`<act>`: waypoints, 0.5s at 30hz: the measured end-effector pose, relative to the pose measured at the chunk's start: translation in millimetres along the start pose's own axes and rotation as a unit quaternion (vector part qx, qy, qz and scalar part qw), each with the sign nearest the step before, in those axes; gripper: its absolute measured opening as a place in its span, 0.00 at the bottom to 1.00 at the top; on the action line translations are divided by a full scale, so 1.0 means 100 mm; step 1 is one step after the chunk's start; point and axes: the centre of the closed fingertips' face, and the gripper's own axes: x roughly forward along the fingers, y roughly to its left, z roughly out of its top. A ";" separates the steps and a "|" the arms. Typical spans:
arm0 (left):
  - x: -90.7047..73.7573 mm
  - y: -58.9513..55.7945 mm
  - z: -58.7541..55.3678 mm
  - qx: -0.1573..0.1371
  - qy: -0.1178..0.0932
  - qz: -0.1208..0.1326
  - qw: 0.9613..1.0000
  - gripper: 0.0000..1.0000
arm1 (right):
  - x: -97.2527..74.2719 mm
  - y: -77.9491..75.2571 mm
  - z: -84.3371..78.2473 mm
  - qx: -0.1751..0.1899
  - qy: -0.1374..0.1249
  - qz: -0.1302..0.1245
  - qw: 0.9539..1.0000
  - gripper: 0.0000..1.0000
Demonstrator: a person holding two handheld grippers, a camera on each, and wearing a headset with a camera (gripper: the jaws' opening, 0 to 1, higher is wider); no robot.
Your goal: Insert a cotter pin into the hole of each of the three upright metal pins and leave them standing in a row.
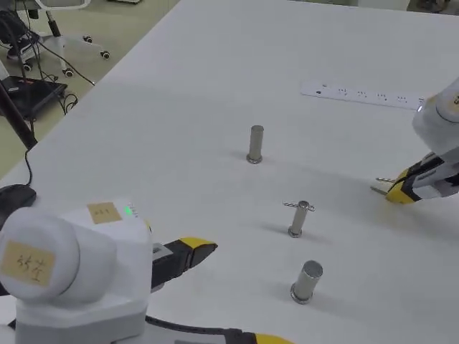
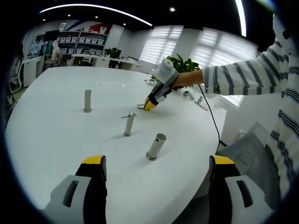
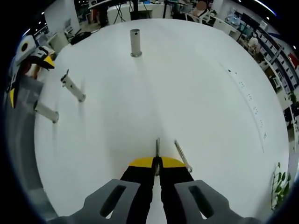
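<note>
Three upright metal pins stand in a row on the white table (image 1: 179, 122): the far pin (image 1: 255, 144), the middle pin (image 1: 298, 218) with a cotter pin through its top, and the near pin (image 1: 307, 281). At the table's right, my right gripper (image 1: 396, 192) is shut on a cotter pin (image 3: 157, 148) that pokes out of its tips low over the table. A second cotter pin (image 3: 182, 156) lies loose just beside it. My left gripper (image 2: 157, 168) is open wide with nothing in it, its jaws facing the near pin (image 2: 155, 146) from the front left.
A white power strip (image 1: 366, 95) lies at the back right of the table. A black mouse (image 1: 14, 195) and cable sit at the left edge. Office chairs (image 1: 64, 29) stand on the floor beyond. A striped sleeve (image 2: 252, 74) reaches in from the right.
</note>
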 end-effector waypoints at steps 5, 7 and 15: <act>-0.02 0.01 0.02 0.005 -0.002 0.003 1.000 0.90 | -0.01 -0.01 0.00 0.022 0.009 -0.017 1.000 0.04; -0.02 0.02 0.03 0.006 -0.003 0.005 1.000 0.90 | -0.01 -0.01 0.00 0.029 0.012 -0.020 0.999 0.03; -0.01 -0.02 0.03 0.007 -0.004 0.001 1.000 0.89 | -0.02 -0.02 0.01 0.024 0.017 -0.033 0.999 0.02</act>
